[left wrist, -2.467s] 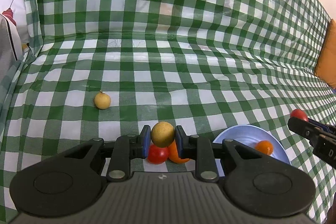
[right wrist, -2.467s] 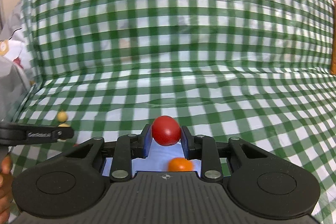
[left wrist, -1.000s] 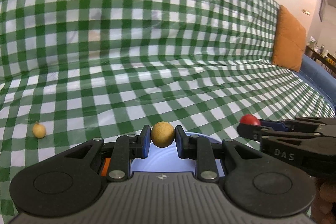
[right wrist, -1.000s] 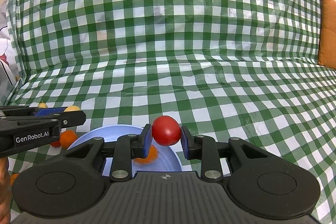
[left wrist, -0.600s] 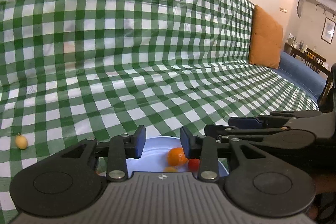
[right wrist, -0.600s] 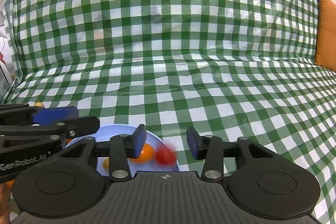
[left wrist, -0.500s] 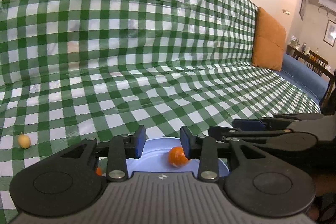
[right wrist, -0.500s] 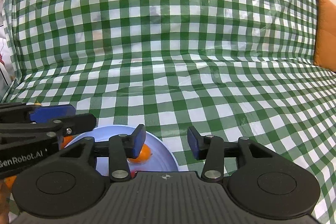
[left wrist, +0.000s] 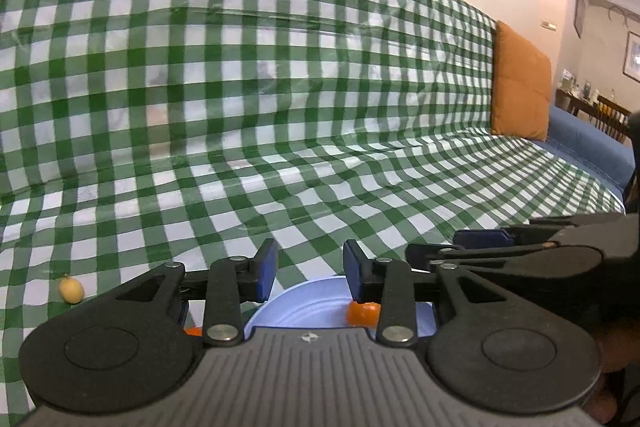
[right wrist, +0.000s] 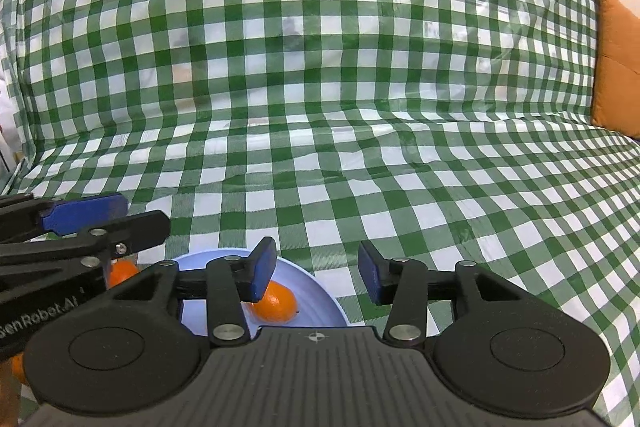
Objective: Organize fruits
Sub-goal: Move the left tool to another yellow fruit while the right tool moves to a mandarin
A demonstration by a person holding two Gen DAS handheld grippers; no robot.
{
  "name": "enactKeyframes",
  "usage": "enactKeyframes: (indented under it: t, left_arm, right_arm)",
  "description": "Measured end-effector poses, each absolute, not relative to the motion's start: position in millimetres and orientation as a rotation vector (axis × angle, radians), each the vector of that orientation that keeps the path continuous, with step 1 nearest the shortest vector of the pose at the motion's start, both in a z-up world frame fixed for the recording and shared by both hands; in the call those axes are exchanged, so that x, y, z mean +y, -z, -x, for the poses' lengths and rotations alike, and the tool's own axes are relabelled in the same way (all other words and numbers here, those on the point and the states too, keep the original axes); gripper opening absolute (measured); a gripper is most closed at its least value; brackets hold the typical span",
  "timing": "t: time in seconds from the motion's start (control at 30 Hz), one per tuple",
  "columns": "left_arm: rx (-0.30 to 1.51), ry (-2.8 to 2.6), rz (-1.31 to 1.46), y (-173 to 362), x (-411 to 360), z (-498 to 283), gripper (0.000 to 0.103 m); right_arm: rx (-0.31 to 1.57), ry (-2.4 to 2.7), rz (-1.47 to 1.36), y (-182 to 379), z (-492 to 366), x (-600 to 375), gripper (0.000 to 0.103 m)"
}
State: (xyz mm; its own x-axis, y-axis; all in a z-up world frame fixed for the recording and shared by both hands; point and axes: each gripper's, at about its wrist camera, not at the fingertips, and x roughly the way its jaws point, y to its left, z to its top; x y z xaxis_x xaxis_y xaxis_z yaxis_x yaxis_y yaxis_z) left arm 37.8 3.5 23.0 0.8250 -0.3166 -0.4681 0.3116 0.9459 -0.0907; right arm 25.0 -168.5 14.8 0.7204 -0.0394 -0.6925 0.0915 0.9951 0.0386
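Observation:
A light blue plate [left wrist: 316, 301] [right wrist: 320, 297] lies on the green checked cloth under both grippers. An orange fruit [right wrist: 276, 303] [left wrist: 362, 313] rests in it. My left gripper [left wrist: 310, 269] is open and empty above the plate's near-left side. My right gripper [right wrist: 316, 273] is open and empty above the plate's right rim. A small yellow fruit [left wrist: 71, 290] lies on the cloth far left. Another orange fruit [right wrist: 122, 273] sits left of the plate, behind the left gripper's fingers [right wrist: 86, 213]. The rest of the plate's contents are hidden by the gripper bodies.
The checked cloth covers a sofa seat and backrest [right wrist: 320, 47]. An orange cushion [left wrist: 520, 87] stands at the right end beside bare blue upholstery [left wrist: 588, 143]. A bit of orange [left wrist: 192, 331] shows under the left gripper. The right gripper's fingers [left wrist: 480, 239] reach in from the right.
Both grippers opened and dropped their fruits, the yellow one and the red one, over the plate. Since then both grippers have lifted slightly and stay open.

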Motion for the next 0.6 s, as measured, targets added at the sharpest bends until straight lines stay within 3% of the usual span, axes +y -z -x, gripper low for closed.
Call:
enactKeyframes:
  t: [0.17,0.3,0.37,0.5,0.6]
  left_arm:
    - [0.522,0.29,0.039,-26,18,-44,0.037]
    - [0.519,0.23,0.064,-30,38,-49,0.025]
    - [0.523,0.18,0.099,-33,57,-55,0.019]
    - [0.558,0.051,0.212,-34,104,-67,0.017]
    - [0.602,-0.054,0.284,-31,138,-74,0.017]
  right_arm:
    - [0.746,0.091,-0.089,-18,-27,-166,0.047]
    - [0.724,0.097,-0.091,-21,-27,-158,0.046]
    - [0.711,0.094,-0.091,-23,-28,-153,0.041]
    - [0.694,0.065,-0.095,-26,-29,-145,0.023]
    - [0.69,0.04,-0.097,-27,-29,-138,0.021]
